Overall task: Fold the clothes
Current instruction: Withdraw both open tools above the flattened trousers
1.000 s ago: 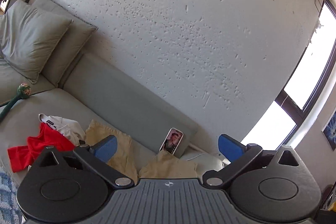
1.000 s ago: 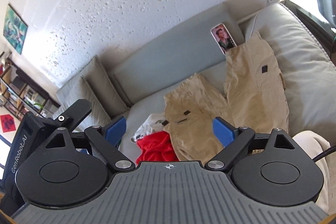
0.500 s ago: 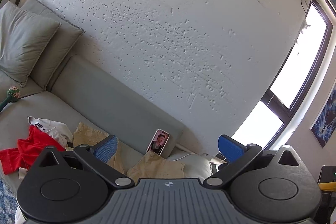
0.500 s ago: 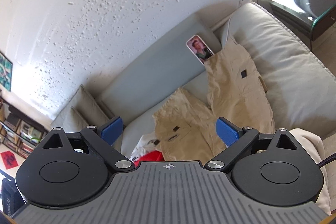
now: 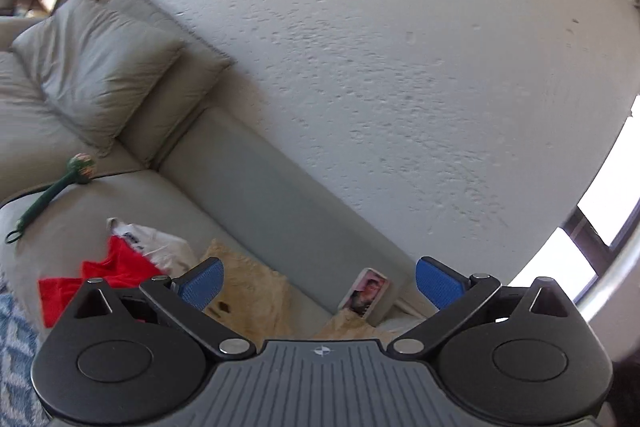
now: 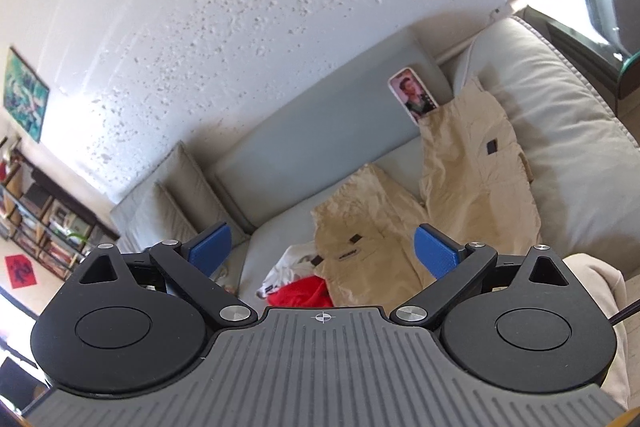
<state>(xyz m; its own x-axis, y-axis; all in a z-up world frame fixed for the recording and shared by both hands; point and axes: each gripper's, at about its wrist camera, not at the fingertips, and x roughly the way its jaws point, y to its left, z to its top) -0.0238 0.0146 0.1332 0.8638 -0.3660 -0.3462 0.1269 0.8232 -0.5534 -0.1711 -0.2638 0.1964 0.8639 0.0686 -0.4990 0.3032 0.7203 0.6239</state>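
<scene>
Both grippers hang above a grey sofa (image 6: 568,131) strewn with clothes, and neither holds anything.

The left gripper (image 5: 318,285) has its blue pads spread wide, with nothing between them. The right gripper (image 6: 322,247) is also released: its jaws are opening, and only air lies between its pads, with the clothes well beyond them.

A pair of tan trousers (image 6: 476,171) lies spread across the sofa seat. One leg runs up toward the back corner by the armrest, and the other leg reaches along the seat toward the middle. In the left wrist view the same trousers (image 5: 252,291) show past the left pad, partly hidden by the gripper body.

A red garment (image 5: 100,275) lies crumpled near the front edge of the seat, touching a white garment (image 5: 160,247) with dark print that sits just behind it. In the right wrist view the red garment (image 6: 304,291) and the white garment (image 6: 288,267) lie bunched together against the nearer trouser leg.

A phone (image 6: 414,97) leans upright against the sofa back, its lower end tucked behind the top of the far trouser leg.

Two grey cushions (image 5: 100,75) stand at the far end of the sofa. A green toy (image 5: 60,187) with a round head lies on the seat near them, well apart from the clothes.
</scene>
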